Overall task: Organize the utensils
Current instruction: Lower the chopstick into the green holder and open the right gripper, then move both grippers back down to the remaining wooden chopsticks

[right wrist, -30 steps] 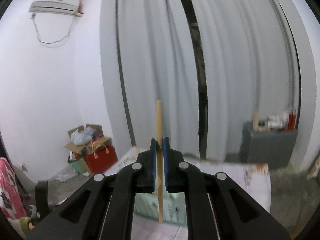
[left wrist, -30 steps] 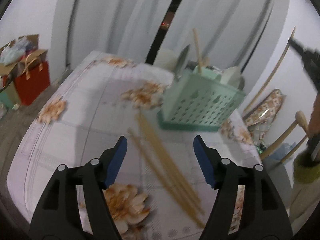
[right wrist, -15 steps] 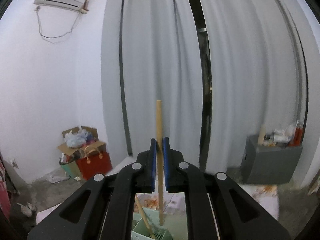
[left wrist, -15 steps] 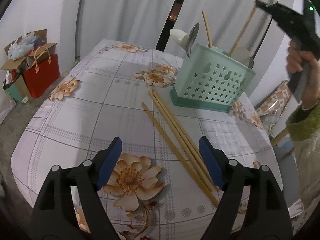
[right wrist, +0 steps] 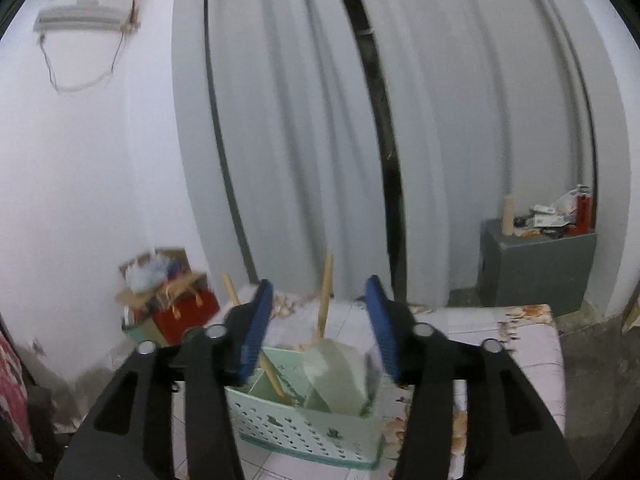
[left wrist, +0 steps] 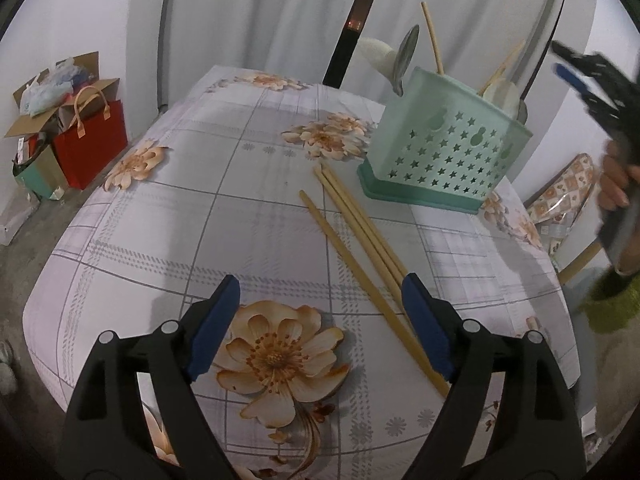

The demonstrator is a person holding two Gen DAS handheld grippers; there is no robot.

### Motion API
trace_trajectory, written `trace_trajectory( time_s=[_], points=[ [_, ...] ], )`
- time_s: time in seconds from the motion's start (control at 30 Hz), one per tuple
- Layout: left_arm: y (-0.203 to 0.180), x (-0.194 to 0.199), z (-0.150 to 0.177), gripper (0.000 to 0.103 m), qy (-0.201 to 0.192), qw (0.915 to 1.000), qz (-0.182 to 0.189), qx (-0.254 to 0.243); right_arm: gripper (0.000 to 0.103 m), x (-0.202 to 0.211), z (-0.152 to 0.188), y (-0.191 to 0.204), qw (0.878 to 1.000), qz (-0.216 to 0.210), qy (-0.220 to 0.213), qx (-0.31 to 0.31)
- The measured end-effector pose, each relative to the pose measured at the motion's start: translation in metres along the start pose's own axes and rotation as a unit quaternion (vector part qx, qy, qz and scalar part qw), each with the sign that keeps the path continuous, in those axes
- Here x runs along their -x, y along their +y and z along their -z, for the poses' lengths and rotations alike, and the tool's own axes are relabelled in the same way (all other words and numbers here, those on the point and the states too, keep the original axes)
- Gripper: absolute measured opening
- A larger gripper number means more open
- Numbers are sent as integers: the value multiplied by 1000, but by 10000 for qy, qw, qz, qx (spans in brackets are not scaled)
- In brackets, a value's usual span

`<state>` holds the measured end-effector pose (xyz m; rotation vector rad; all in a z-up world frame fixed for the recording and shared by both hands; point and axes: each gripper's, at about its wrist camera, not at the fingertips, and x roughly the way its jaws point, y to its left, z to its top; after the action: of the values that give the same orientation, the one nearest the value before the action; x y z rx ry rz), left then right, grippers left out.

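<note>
Several utensils stand in the green caddy (left wrist: 444, 156), one chopstick (right wrist: 323, 300) just dropped between the opening right tool (right wrist: 320, 330), while three chopsticks (left wrist: 360, 236) lie beside the caddy before the empty, opening left tool (left wrist: 320, 320).

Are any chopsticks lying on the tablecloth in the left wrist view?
Yes: three chopsticks lie loose on the floral tablecloth, beside the green holder.
</note>
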<state>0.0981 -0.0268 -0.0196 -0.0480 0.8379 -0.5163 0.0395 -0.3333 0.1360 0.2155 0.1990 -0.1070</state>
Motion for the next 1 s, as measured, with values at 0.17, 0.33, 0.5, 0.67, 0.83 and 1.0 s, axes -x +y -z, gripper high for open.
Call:
trace_trajectory(
  time_s=[0.17, 0.33, 0.5, 0.67, 0.83, 1.0],
  points=[
    [-4, -9, 0, 79, 79, 9999, -81, -101, 56, 39, 23, -19, 9981, 38, 182, -584],
    [-13, -21, 1, 79, 234, 9992, -169, -276, 57, 26, 97, -18, 9803, 8, 1563, -1209],
    [-26, -29, 2, 79, 278, 9965, -420, -665, 60, 12, 156, 3, 9588, 114, 2520, -1307],
    [-36, -42, 3, 79, 429, 9917, -786, -926, 74, -3, 176, 27, 9527, 35, 2889, -944],
    [-34, -49, 2, 79, 540, 9900, -925, -918, 86, -8, 181, 33, 9515, 188, 2980, -737],
    [-30, -52, 2, 79, 649, 9840, -1284, -1046, 96, -11, 191, 26, 9458, 353, 3115, -847]
  ],
)
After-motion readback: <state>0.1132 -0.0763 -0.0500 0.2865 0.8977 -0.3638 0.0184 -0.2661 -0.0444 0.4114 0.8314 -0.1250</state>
